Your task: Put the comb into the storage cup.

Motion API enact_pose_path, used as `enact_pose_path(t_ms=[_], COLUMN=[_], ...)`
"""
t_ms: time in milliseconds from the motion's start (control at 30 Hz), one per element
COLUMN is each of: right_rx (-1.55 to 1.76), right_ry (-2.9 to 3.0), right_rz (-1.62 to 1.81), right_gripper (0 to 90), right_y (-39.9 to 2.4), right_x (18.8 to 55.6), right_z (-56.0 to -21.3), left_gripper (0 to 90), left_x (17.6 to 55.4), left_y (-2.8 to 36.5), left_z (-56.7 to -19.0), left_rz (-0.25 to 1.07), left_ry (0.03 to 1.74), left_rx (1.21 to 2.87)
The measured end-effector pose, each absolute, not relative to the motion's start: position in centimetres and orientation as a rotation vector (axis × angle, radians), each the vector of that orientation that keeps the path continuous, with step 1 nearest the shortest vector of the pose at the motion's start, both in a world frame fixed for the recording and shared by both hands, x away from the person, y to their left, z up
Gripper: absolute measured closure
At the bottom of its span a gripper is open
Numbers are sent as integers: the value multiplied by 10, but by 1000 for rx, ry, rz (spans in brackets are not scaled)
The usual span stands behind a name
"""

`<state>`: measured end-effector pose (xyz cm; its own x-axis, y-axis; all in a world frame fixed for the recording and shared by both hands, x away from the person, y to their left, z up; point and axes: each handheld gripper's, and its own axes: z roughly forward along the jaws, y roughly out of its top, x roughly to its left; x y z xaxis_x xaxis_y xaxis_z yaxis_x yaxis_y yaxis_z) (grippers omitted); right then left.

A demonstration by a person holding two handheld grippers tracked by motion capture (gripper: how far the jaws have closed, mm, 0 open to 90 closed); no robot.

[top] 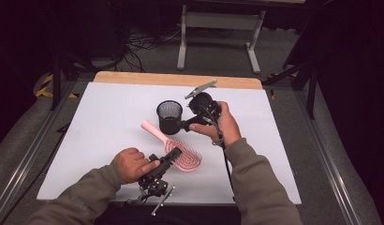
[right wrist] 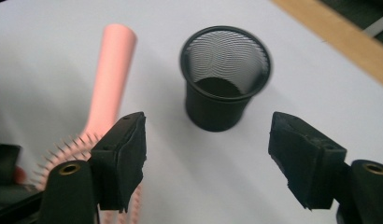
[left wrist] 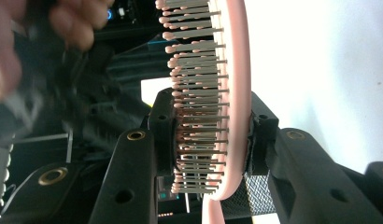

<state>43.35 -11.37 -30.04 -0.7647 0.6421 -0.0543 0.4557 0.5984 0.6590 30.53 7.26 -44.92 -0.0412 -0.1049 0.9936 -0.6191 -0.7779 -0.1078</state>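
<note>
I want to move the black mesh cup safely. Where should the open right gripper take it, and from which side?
Grip the black mesh cup across its solid lower wall, from the side. It stands upright and narrows downward, and the right gripper already faces it level, jaws open wider than the base.

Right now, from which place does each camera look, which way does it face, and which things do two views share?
High view: sits above the person's side, faces forward and down on the white table; both forearms, left gripper and right gripper show.
Left gripper view: rides the left gripper, looks along its jaws, shut on the pink hairbrush; a blurred hand shows.
Right gripper view: rides the right gripper, open jaws facing the black mesh cup.
Shared: hairbrush and cup appear in the high and right gripper views.
</note>
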Motion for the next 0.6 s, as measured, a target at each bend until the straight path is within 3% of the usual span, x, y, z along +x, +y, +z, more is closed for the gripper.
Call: enact_pose_path(t_ms=[600], right_rx=[886], right_ry=[2317], right_rz=[1036], right_gripper=[222], right_y=[-181], right_x=[384], right_z=[-352], left_gripper=[640], left_x=[315], left_y=[84], left_z=[-444], left_rz=[1910], left_ry=[-665], left_rx=[1896])
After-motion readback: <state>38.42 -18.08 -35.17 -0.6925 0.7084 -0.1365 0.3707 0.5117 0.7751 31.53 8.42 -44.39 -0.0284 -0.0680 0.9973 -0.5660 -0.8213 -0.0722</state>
